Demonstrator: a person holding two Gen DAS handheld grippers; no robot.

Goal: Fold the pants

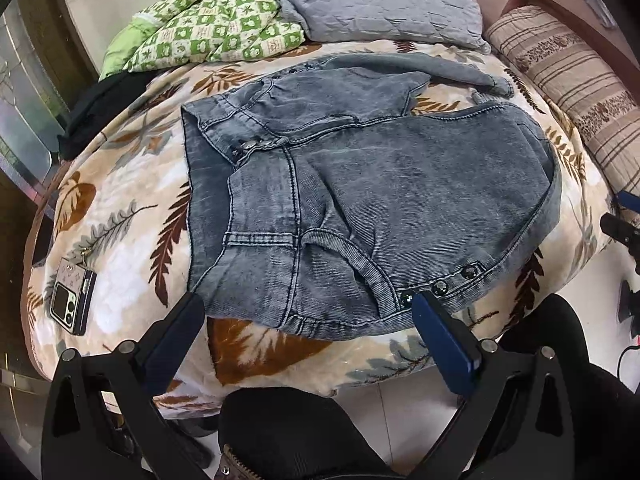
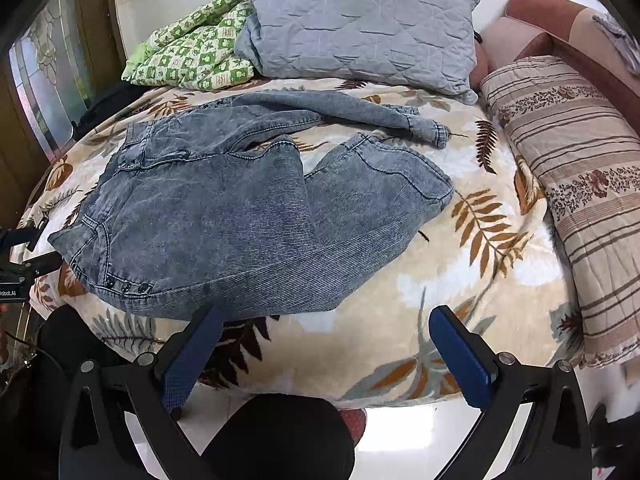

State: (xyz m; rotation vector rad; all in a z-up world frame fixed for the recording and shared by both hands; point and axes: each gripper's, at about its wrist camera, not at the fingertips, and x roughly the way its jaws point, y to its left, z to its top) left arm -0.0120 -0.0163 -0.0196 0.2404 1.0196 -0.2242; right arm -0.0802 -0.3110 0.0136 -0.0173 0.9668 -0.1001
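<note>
Grey-blue denim pants lie crumpled on a leaf-patterned blanket, waistband to the left, legs bent back to the right. In the right wrist view the pants fill the left half, one leg folded over itself, the other leg stretched along the back. My left gripper is open and empty, its fingers level with the near hem and its studs. My right gripper is open and empty, just in front of the pants' near edge.
A phone lies on the blanket at the left. A green checked quilt, a grey quilted pillow and a striped pillow lie at the back and right. A black cloth lies at the far left. The bed's front edge is just below the grippers.
</note>
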